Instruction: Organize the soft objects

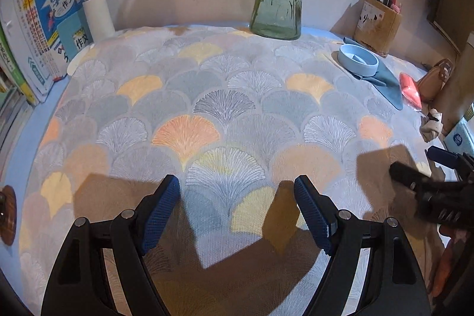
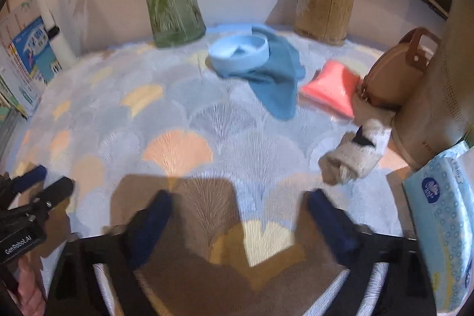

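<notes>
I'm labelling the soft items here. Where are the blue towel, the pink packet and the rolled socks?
blue towel [image 2: 277,91]: right wrist view, middle of the cloth.
pink packet [image 2: 331,89]: right wrist view, its flat top.
rolled socks [image 2: 351,159]: right wrist view, the bundle's middle.

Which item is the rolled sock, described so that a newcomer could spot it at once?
Start at the wooden pen holder by the back wall and come forward along the right side, past the tan round bag. The rolled sock lies just in front of it on the patterned cloth. It alone is fuzzy and beige with a dark patch, unlike the flat pink packet and blue towel.
</notes>
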The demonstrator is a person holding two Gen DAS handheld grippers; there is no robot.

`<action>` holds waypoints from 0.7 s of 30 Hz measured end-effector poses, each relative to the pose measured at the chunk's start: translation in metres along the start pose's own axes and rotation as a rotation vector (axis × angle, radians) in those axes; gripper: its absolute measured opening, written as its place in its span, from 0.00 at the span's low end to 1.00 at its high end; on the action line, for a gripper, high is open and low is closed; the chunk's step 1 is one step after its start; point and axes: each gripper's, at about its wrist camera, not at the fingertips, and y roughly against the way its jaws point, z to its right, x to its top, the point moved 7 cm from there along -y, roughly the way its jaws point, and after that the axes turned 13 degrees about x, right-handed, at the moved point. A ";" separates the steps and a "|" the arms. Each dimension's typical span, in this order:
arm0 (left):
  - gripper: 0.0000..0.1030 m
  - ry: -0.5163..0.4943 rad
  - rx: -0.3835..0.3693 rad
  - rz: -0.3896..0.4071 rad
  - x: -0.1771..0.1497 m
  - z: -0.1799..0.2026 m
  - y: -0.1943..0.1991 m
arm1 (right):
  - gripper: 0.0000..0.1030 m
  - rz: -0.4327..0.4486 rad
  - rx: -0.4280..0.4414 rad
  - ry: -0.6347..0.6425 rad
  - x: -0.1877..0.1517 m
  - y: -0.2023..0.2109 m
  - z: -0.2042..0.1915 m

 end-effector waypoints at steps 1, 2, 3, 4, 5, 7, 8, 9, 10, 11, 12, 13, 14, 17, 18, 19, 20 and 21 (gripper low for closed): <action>0.76 0.000 -0.002 -0.002 0.000 0.000 0.000 | 1.00 -0.004 -0.025 0.029 -0.003 0.000 -0.002; 0.76 0.003 -0.003 -0.004 0.000 -0.001 -0.001 | 1.00 0.000 -0.037 0.054 -0.005 0.003 -0.006; 0.76 0.006 -0.005 -0.005 0.000 -0.002 -0.001 | 1.00 -0.001 -0.037 0.075 -0.009 0.005 -0.008; 0.76 0.008 -0.007 -0.005 0.000 -0.002 -0.002 | 1.00 0.003 -0.019 0.078 -0.013 0.008 -0.008; 0.76 0.008 -0.006 -0.005 0.000 -0.002 -0.001 | 1.00 0.036 0.004 0.058 -0.017 0.010 -0.006; 0.76 0.007 -0.002 -0.005 0.000 -0.002 -0.002 | 1.00 0.055 0.016 0.050 -0.019 0.013 -0.004; 0.76 0.006 0.001 -0.004 0.000 -0.002 -0.001 | 1.00 0.049 0.007 0.055 -0.018 0.012 -0.004; 0.76 0.004 0.004 -0.005 0.000 -0.002 -0.001 | 1.00 0.050 0.001 0.060 -0.017 0.012 -0.005; 0.76 0.005 0.006 -0.005 0.000 -0.002 -0.001 | 1.00 0.049 0.003 0.058 -0.017 0.011 -0.005; 0.76 0.005 0.011 -0.006 0.000 -0.002 -0.002 | 1.00 0.050 0.007 0.056 -0.017 0.011 -0.005; 0.76 0.004 0.016 -0.007 0.000 -0.002 -0.002 | 1.00 0.050 0.007 0.056 -0.017 0.011 -0.005; 0.76 0.003 0.019 -0.007 0.000 -0.003 -0.002 | 1.00 0.050 0.005 0.057 -0.017 0.012 -0.004; 0.76 0.002 0.026 -0.007 0.000 -0.003 -0.003 | 1.00 0.050 0.007 0.056 -0.017 0.012 -0.003; 0.76 0.005 0.036 -0.009 -0.001 -0.004 -0.003 | 1.00 0.050 0.007 0.056 -0.017 0.011 -0.004; 0.76 0.008 0.036 -0.010 -0.001 -0.005 -0.003 | 1.00 0.050 0.007 0.056 -0.017 0.011 -0.004; 0.76 0.009 0.036 -0.011 -0.001 -0.005 -0.003 | 1.00 0.050 0.006 0.057 -0.017 0.011 -0.004; 0.77 0.010 0.038 -0.011 -0.001 -0.005 -0.004 | 1.00 0.050 0.007 0.056 -0.017 0.011 -0.004; 0.77 0.011 0.038 -0.011 -0.001 -0.005 -0.003 | 1.00 0.050 0.007 0.056 -0.017 0.011 -0.004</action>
